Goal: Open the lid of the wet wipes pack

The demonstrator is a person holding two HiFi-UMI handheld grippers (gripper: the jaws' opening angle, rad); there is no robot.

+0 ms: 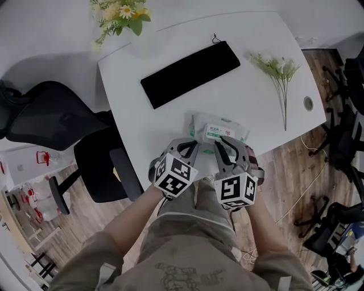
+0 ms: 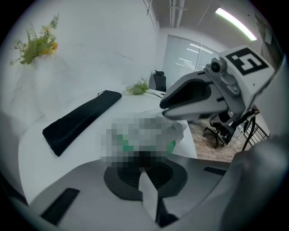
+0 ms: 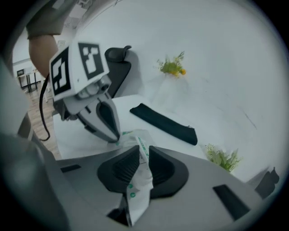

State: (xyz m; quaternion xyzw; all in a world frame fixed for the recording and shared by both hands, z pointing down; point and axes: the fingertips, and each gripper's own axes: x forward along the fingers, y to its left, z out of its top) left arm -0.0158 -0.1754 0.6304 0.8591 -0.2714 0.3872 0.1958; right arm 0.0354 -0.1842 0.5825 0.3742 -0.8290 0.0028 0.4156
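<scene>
The fingers (image 2: 126, 173) of the left gripper (image 1: 190, 146) are pressed nearly together, and a thin white flap is pinched between them. This flap seems to belong to the wet wipes pack (image 1: 219, 129), but it cannot be told whether it is the lid or the film, because the pack is partly covered in the left gripper view. The fingers (image 3: 124, 167) of the right gripper (image 1: 224, 145) are clenched on a folded edge of the same pack, a white film with green print that stands out between the pads.

The pack is laid on the white surface (image 1: 256, 108) near its front edge, with both grippers at its near side, the left one beside the right one.

One pack is seen, and two grippers, each with one marker cube. One long black pouch (image 1: 190, 74) is placed behind the pack, well apart from it. One bunch of flowers (image 1: 119, 14) is at the far left corner, and one loose sprig (image 1: 278, 71) is laid at the right. One black chair (image 1: 51, 113) is found left of the surface.

A white label with green and red print is carried on the top of the pack; its writing is too small to be read.
</scene>
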